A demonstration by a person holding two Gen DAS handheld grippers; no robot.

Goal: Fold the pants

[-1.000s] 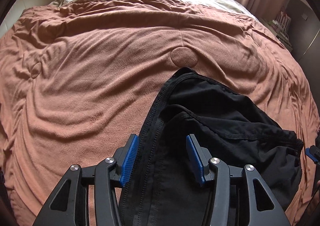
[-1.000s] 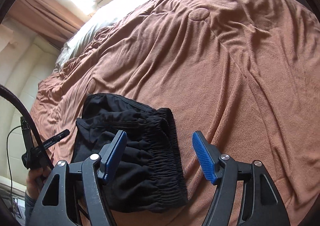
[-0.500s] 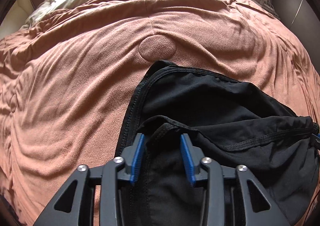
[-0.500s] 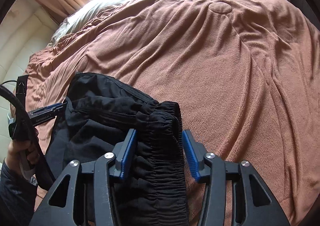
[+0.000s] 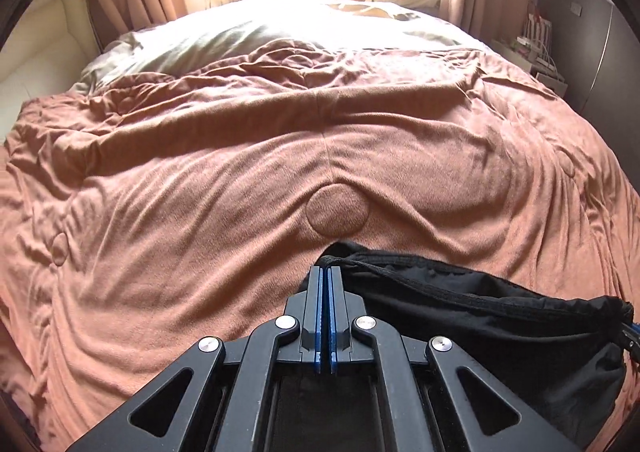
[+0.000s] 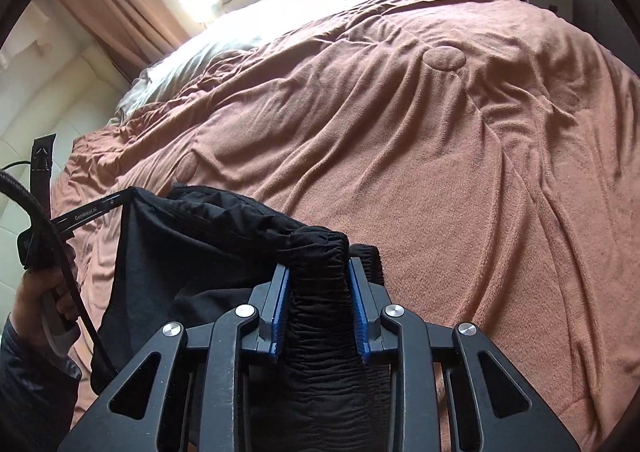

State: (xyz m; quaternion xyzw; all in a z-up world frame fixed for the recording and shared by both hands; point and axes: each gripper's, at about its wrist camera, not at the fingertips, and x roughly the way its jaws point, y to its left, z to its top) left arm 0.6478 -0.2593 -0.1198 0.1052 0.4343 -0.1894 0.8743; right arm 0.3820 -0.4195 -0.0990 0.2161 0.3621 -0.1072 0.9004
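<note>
The black pants (image 5: 500, 324) hang bunched between my two grippers, lifted off the brown bed cover. My left gripper (image 5: 325, 272) is shut on a thin edge of the pants; its blue pads are pressed together. My right gripper (image 6: 318, 272) is shut on the thick elastic waistband of the pants (image 6: 316, 316), which fills the gap between its blue pads. In the right wrist view the pants (image 6: 192, 252) stretch left to the other gripper (image 6: 92, 211), held by a hand. The lower part of the pants is hidden behind the gripper bodies.
The brown bed cover (image 5: 240, 179) spreads wide and wrinkled ahead, with round stitched patches (image 5: 337, 209). A pale sheet (image 5: 280, 27) and pillows lie at the far end under the window. A nightstand (image 5: 540, 51) stands at the right.
Both grippers closed on the pants and lifted them off the cover. The left went from wide open to fully shut; the right closed onto the waistband.
</note>
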